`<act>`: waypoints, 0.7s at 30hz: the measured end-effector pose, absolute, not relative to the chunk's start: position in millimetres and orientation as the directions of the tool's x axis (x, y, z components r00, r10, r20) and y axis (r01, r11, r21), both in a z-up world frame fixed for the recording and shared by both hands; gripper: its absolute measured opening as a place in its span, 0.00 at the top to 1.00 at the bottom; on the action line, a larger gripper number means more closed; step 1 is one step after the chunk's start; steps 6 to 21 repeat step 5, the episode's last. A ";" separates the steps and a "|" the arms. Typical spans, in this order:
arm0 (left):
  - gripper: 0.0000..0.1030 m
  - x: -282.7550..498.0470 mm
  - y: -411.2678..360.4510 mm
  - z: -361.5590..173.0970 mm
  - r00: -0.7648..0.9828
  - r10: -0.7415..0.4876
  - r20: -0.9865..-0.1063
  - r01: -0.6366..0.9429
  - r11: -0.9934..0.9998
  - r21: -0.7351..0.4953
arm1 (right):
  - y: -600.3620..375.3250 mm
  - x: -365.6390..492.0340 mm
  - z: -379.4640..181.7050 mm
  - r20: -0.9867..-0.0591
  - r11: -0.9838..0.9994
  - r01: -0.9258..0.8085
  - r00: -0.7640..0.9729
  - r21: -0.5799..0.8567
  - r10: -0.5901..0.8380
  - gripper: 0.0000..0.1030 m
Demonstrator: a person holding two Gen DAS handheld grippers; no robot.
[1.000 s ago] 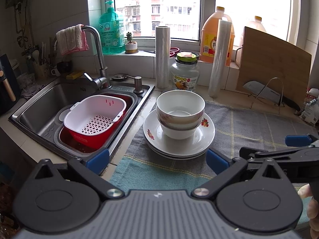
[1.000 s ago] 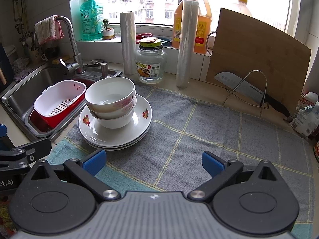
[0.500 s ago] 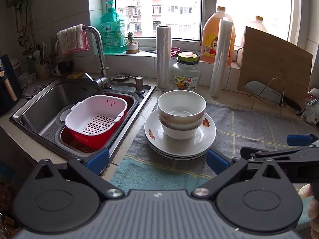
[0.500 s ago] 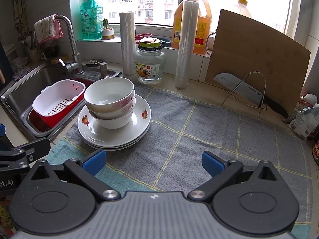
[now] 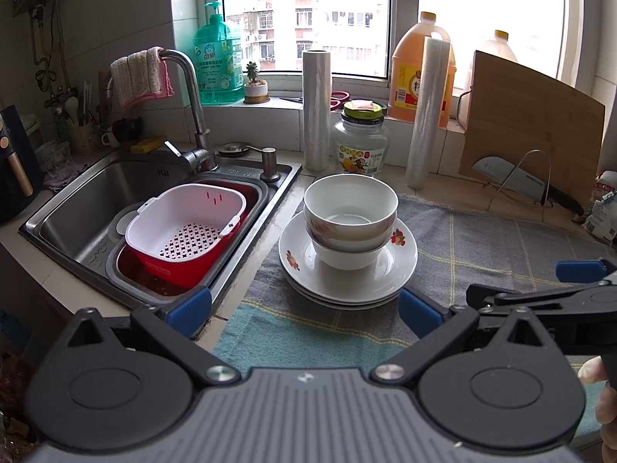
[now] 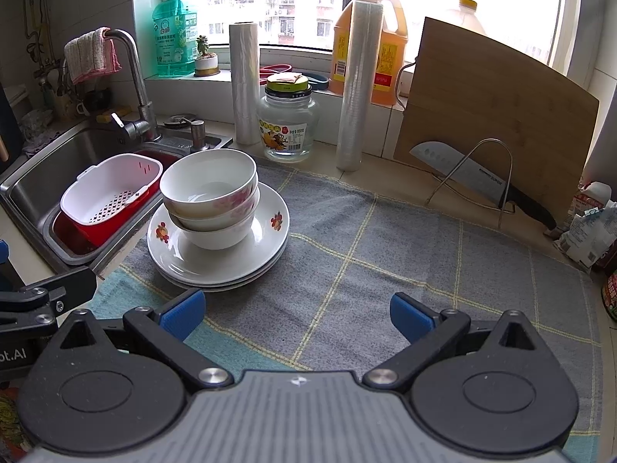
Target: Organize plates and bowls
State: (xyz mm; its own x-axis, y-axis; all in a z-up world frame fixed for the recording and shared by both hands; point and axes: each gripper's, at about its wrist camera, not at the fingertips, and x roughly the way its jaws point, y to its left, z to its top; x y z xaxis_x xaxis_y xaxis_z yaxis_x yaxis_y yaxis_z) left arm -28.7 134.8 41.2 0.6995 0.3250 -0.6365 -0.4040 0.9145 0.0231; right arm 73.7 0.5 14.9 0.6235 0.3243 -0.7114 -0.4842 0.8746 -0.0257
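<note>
Three nested bowls [image 5: 350, 216] are stacked on the piled plates [image 5: 347, 270] at frame centre, consolidated for tidiness. Left tool [image 5: 304, 308] and right tool [image 6: 297, 310] are held spread, empty, short of them.

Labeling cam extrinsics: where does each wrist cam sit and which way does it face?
Left wrist: behind the open left gripper, facing the window over the bowls on plates; a fingertip shows lower right.
Right wrist: behind the open right gripper, facing the grey towel; no hand visible.
Shared: bowls, plates, sink, each other's gripper.
</note>
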 end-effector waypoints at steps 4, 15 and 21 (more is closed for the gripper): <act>0.01 -28.7 135.0 41.2 0.699 0.324 -0.637 -0.404 0.915 0.022 | 0.5 74.1 14.5 -0.712 0.876 -0.482 0.625 -0.028 0.321 0.00; 0.01 -28.6 134.8 41.2 0.699 0.325 -0.637 -0.404 0.915 0.023 | 1.2 73.3 14.4 -0.712 0.876 -0.481 0.625 -0.028 0.320 0.00; 0.01 -28.6 134.8 41.2 0.699 0.325 -0.637 -0.404 0.915 0.023 | 1.2 73.3 14.4 -0.712 0.876 -0.481 0.625 -0.028 0.320 0.00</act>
